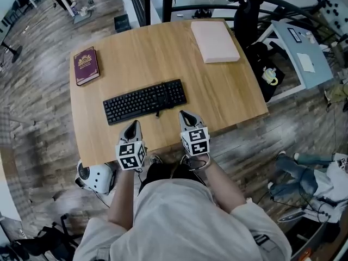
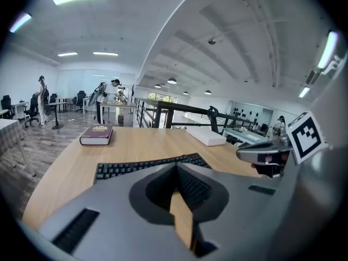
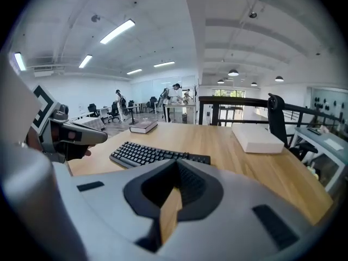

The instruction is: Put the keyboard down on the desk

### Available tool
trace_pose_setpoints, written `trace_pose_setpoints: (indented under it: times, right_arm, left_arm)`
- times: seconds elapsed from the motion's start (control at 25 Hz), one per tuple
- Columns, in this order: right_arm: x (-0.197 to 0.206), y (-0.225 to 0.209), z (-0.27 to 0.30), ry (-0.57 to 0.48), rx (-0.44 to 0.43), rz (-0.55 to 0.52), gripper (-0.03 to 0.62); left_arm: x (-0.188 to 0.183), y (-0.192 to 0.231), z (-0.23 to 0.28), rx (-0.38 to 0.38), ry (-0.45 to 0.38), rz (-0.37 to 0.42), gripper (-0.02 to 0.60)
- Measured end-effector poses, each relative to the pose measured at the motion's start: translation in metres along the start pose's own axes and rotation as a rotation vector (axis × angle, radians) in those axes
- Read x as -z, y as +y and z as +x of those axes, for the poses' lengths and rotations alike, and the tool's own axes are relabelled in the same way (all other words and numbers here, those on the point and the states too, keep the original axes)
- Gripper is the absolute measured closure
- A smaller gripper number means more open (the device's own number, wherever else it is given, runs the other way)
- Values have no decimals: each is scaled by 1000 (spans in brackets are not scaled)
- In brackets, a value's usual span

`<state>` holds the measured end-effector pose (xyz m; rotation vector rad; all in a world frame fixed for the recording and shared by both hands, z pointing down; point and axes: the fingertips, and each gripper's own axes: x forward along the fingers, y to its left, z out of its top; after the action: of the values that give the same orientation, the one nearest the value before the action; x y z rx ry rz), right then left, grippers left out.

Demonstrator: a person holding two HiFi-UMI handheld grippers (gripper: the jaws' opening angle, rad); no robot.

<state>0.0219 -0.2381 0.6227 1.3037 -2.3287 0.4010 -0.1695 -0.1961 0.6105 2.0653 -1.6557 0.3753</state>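
Note:
A black keyboard (image 1: 144, 101) lies flat on the wooden desk (image 1: 228, 91), near its front middle. In the left gripper view the keyboard (image 2: 144, 166) shows just beyond the jaws, and in the right gripper view the keyboard (image 3: 157, 154) lies ahead and slightly left. My left gripper (image 1: 132, 128) hovers shut near the desk's front edge, below the keyboard's left half. Beside it, my right gripper (image 1: 187, 117) is shut as well, just short of the keyboard's right end. Neither touches the keyboard, and nothing is held.
A dark red book (image 1: 86, 65) lies at the desk's far left. A pink flat box (image 1: 214, 41) sits at the far right. A black chair (image 1: 251, 15) stands past the right edge, and a white device (image 1: 95, 177) sits on the floor below the front left corner.

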Motion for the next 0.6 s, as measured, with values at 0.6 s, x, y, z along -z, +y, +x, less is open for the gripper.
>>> trace_pose_setpoints:
  times: [0.6]
  right_arm:
    - [-106,-50,-67,-272,69,-50,589]
  left_arm:
    - [-113,-75,-30,36,-256,87,571]
